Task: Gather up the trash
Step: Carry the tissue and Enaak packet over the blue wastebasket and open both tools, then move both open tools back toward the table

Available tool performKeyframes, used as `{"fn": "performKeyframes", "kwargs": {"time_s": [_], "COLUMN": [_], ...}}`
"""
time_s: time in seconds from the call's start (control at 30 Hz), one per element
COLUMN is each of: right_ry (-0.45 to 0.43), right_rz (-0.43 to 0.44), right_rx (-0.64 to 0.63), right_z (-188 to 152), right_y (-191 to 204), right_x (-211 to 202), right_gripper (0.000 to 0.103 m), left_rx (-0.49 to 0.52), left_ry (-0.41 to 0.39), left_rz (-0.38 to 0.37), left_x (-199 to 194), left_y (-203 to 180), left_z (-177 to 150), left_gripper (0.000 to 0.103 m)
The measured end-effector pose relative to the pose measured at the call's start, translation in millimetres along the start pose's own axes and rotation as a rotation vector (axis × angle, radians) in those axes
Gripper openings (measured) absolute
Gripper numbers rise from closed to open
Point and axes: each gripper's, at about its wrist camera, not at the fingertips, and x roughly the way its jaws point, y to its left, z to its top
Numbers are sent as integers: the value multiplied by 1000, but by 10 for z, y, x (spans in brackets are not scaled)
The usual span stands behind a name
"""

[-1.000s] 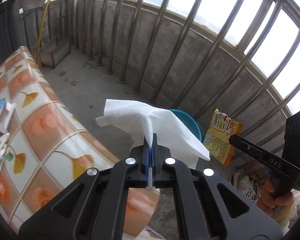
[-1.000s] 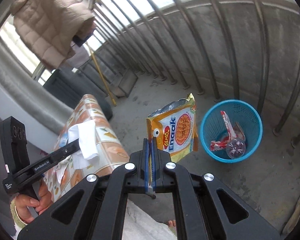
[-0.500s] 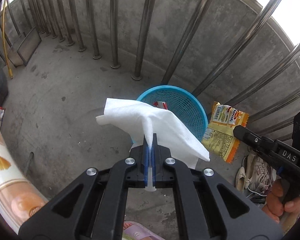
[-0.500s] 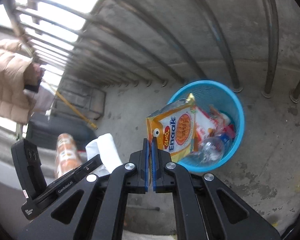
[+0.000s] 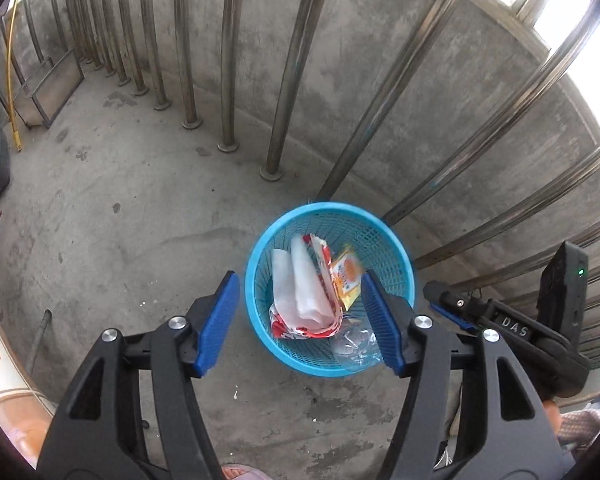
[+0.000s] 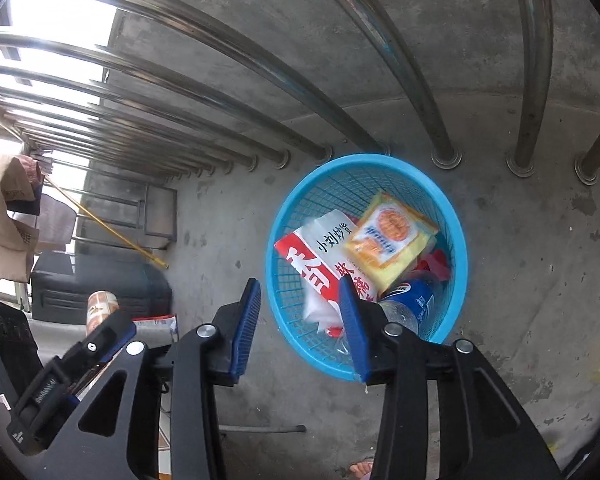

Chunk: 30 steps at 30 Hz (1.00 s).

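With both grippers, left [image 5: 298, 316] and right [image 6: 298, 322], spread empty above the bin [image 6: 458, 240], lowering either could snag its rim and tip it

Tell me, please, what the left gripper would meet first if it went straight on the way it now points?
Probably the white tissue lying on top of the trash in the blue basket. The left gripper is open and empty above it, though depth is hard to judge.

Readable markings
"DAS" is on the right hand-held gripper [image 5: 446, 300]; "小刘炒货" is on the red-and-white bag [image 6: 324, 260].
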Motion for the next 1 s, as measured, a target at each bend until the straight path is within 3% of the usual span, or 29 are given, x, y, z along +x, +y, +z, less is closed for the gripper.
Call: {"fn": "performKeyframes", "kwargs": {"time_s": [0.33, 0.53, 0.67, 0.83, 1.0], "right_ry": [-42, -120, -159, -206, -236], "right_rz": [11, 21, 45, 31, -2], "right_rx": [-118, -281, -401, -568, -682], "right_z": [-222, -561, -863, -1285, -1671], "right_y": [374, 942, 1372, 1919, 2371], "right_x": [-401, -829, -1124, -1401, -1553], "right_gripper": [44, 64, 75, 85, 93], "left_rx": [53, 85, 73, -23, -194], "left_ry": [-102, -221, -285, -342, -351], "left_rz": [-42, -67, -47, 1, 43], "left_x": [-662, -1406, -1908, -2391, -2757], "left_y": [-76, -65, 95, 500, 1066], "left_z": [-149, -433, -679, -1024, -1471], "left_gripper": [66, 81, 85, 90, 90]}}
